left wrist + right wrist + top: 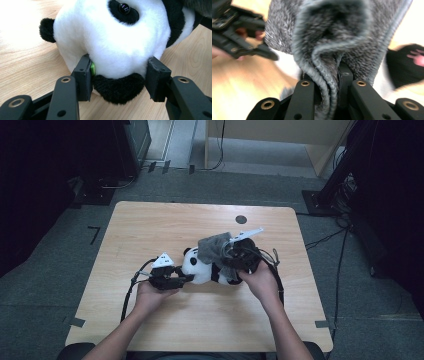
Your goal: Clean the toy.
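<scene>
Two grippers: both work on one toy panda (202,266) at mid-tabletop (150,220).
Panda's axis: lying across the tabletop, head toward the left gripper (117,75).
Left fingers: partly open, pressed on either side of the plush white head.
Right gripper (329,82): fingers clamped tight on a fold of fuzzy grey cloth (332,37), ribbed along its hem, draped over the panda's body.

The left gripper (120,77) clamps its 2 black jaws on the head of a toy panda (112,37) lying on the wooden table (22,62).
</scene>
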Demonstrator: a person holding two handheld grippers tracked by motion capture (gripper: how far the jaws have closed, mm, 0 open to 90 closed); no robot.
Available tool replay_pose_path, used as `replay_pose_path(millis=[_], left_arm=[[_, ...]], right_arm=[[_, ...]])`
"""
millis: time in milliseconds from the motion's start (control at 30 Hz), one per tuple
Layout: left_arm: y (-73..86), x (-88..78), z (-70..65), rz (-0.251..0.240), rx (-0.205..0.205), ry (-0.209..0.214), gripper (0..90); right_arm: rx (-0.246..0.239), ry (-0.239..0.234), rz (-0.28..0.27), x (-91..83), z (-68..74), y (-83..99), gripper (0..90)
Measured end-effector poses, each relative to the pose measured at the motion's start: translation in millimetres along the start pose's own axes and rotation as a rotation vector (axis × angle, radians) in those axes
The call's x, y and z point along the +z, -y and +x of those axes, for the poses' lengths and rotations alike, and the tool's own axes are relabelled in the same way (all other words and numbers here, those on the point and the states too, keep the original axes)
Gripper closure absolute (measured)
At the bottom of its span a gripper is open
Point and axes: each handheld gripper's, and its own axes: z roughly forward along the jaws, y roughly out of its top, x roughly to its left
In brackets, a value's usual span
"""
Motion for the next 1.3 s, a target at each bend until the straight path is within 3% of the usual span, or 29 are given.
replay_pose_path(millis=[67,133,300,400,467,633,800,967,1200,1300], left_arm=[[-0.1,0.0,-0.3,0.001,0.001,-0.001,47.7],[-0.2,0.1,0.0,-0.002,-0.005,0.002,47.6],[-0.1,0.0,0.1,-0.001,-0.002,0.001,47.6],[0.3,0.0,-0.4,0.0,-0.002,-0.001,47.6],[0.5,0.1,-0.5,0.001,0.001,-0.002,47.5],[1.8,0.5,0.0,0.01,0.012,-0.004,47.3],[0.8,0.7,0.3,0.017,0.006,-0.009,46.8],[-1.9,1.0,1.6,0.024,-0.003,-0.006,46.5],[-4.8,0.8,3.2,0.042,-0.014,0.004,46.3],[-5.3,1.1,3.2,0.041,-0.019,0.006,46.3]], right_arm=[[0.046,-0.024,-0.017,-2.4,-11.7,4.4,80.3],[0.057,-0.031,-0.035,-2.0,-18.1,7.3,80.2],[0.065,0.005,-0.07,-7.3,-24.8,8.9,80.2],[0.115,-0.041,-0.092,-11.1,-31.9,10.5,80.1],[0.144,-0.044,-0.122,-17.3,-36.8,11.7,80.1],[0.185,-0.011,-0.205,-43.4,-46.3,14.3,80.1],[0.19,0.016,-0.252,-70.3,-51.7,19.9,80.0],[0.177,0.023,-0.258,-85.5,-51.7,28.6,79.9],[0.195,0.119,-0.265,-112.6,-60.5,46.2,79.9],[0.22,0.1,-0.272,-121.4,-67.6,55.6,79.9]])
